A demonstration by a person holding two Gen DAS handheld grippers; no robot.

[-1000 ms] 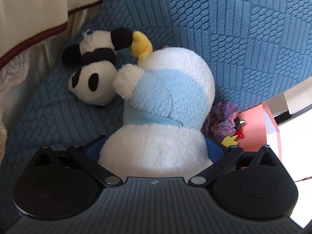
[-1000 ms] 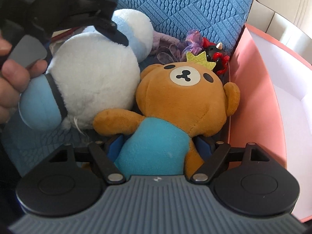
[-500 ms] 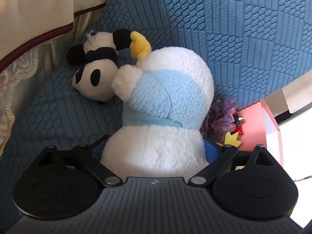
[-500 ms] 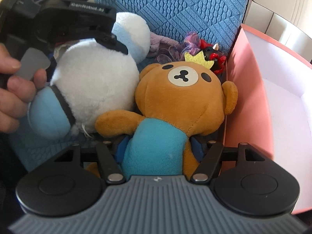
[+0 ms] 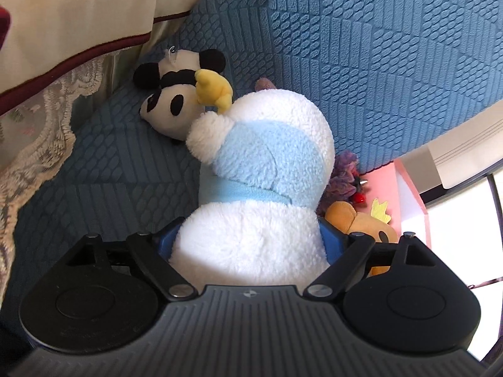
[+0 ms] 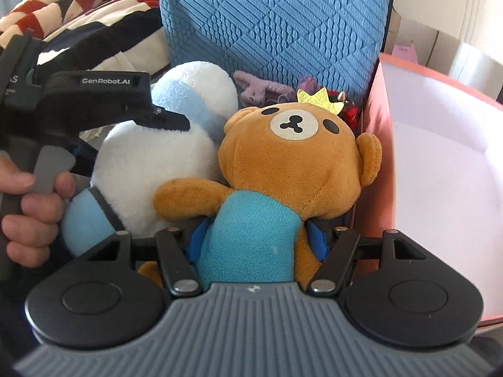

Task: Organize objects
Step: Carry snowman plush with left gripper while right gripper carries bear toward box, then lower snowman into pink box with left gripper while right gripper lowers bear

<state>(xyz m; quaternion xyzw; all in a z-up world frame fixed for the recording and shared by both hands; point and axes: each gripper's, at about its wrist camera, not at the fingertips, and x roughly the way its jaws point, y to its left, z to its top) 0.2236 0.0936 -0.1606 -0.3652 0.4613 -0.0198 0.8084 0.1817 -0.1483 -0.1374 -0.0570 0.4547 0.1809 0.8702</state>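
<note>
Two plush toys are gripped, one in each tool. The left gripper [image 5: 248,238] has its blue pads pressed into both sides of the white and light-blue plush [image 5: 261,188], which fills the gap between the fingers and stands up against the blue quilted cushion [image 5: 361,62]. The right gripper [image 6: 251,238] is clamped the same way on the turquoise body of the brown bear plush [image 6: 283,163], whose face points up and away from the camera.

In the right wrist view the two toys touch side by side, the white one to the left of the bear, and the person's left hand [image 6: 28,207] squeezes the trigger of the left tool.

A small panda plush [image 5: 176,94] lies at the far left against the cushion, with a yellow plush piece [image 5: 213,91] between it and the white toy; I cannot tell which toy that piece belongs to. Behind the bear's head, against the cushion, sit a purple fuzzy toy [image 6: 261,88] and a small red and black figure [image 6: 349,110] with a yellow felt crown [image 6: 320,99] in front of it. A pink box [image 6: 377,157] with a white inside stands just right of the bear. A cream pillow with maroon piping [image 5: 78,15] lies far left, and a striped blanket [image 6: 78,15] shows at the far left of the right wrist view.
</note>
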